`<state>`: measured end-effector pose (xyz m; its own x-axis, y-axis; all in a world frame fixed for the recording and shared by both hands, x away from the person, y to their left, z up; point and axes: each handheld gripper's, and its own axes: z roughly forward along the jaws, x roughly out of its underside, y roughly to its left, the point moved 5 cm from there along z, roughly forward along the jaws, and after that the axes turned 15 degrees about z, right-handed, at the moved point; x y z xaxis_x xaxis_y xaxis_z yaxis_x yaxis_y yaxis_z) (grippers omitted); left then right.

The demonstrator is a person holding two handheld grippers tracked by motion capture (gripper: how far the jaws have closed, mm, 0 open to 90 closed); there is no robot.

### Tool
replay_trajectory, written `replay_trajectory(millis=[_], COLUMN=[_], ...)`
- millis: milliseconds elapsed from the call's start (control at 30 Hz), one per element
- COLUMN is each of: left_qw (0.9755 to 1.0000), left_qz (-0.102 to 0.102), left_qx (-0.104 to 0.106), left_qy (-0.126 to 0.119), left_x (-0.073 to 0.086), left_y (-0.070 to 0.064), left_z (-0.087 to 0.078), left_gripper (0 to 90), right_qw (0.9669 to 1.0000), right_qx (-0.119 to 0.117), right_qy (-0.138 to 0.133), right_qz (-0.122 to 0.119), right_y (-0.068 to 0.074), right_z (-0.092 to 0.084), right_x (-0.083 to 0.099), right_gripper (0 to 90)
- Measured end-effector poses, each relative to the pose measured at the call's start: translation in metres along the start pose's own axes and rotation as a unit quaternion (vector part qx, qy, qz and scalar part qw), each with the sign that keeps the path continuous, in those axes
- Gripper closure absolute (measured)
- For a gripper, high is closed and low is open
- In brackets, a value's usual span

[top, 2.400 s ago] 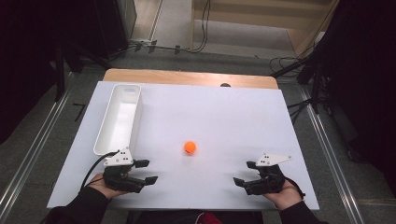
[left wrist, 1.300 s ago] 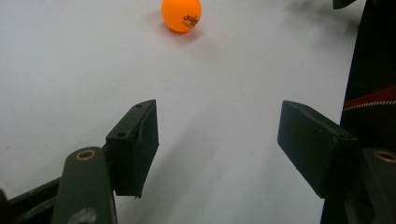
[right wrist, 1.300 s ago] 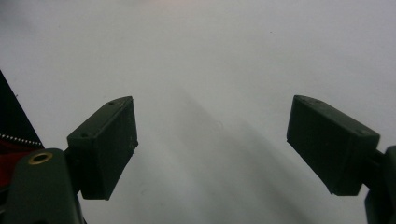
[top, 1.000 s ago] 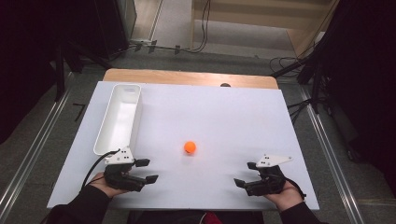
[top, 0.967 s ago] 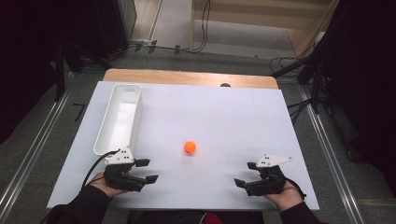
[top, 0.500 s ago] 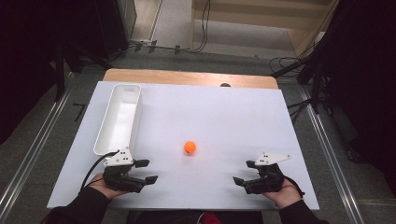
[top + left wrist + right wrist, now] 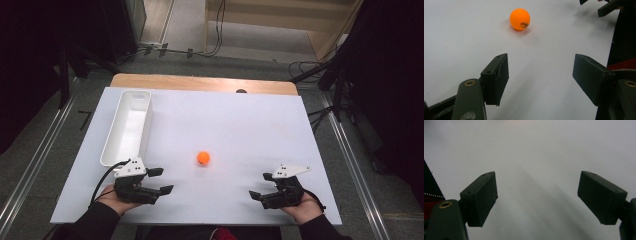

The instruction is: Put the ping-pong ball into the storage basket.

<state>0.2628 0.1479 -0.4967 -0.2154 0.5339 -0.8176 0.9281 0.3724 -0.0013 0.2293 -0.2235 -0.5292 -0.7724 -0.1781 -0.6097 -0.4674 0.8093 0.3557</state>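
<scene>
An orange ball (image 7: 202, 158) lies between the left gripper (image 7: 161, 180) and right gripper (image 7: 261, 186), touching neither.

You have a wide white table (image 7: 260, 130) with open surface across its middle and far right. One small orange ball (image 7: 203, 158) sits alone near the centre, with bare table on every side of it. A long white bin (image 7: 127, 127) stands along the far left edge; its walls block passage there. The left gripper (image 7: 161, 181) and right gripper (image 7: 259, 186) rest near the front edge, well apart, with nothing lying between them or between either one and the ball.
</scene>
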Motion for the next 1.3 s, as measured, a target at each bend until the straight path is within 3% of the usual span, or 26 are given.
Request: replay_trajectory(millis=[167,367,467,633,833,1100,1300], left_qw=[1.0000,1.0000,1.0000,0.9997,0.9997,1.0000,0.9998], left_qz=[0.001,0.002,-0.001,0.018,0.022,0.010,0.018], left_qx=[-0.006,0.001,0.000,0.007,0.012,-0.001,0.001], left_qy=[-0.001,-0.002,0.000,0.015,0.008,0.000,0.002], left_x=[-0.003,-0.009,-0.012,-0.013,-0.019,-0.023,-0.026], left_y=[0.001,-0.002,-0.002,-0.007,-0.010,-0.007,-0.008], left_z=[0.005,0.012,0.015,0.020,0.028,0.029,0.033], left_gripper=[29.0,27.0,19.3,0.0,0.0,0.0,0.0], right_qw=[1.0000,1.0000,1.0000,1.0000,1.0000,1.0000,1.0000], right_qx=[0.001,0.003,0.002,0.002,0.002,0.002,0.003], right_qy=[0.002,0.003,0.003,0.002,0.003,0.004,0.003], right_qz=[-0.001,-0.001,-0.002,0.000,0.000,0.002,-0.001], right_y=[0.000,-0.001,-0.001,-0.001,-0.001,-0.001,-0.001], right_z=[0.000,0.000,0.000,0.000,0.000,0.000,0.000], right_x=[0.001,0.001,0.001,0.001,0.001,0.001,0.001], right_gripper=[15.0,15.0,15.0,15.0,14.9,15.0,15.0])
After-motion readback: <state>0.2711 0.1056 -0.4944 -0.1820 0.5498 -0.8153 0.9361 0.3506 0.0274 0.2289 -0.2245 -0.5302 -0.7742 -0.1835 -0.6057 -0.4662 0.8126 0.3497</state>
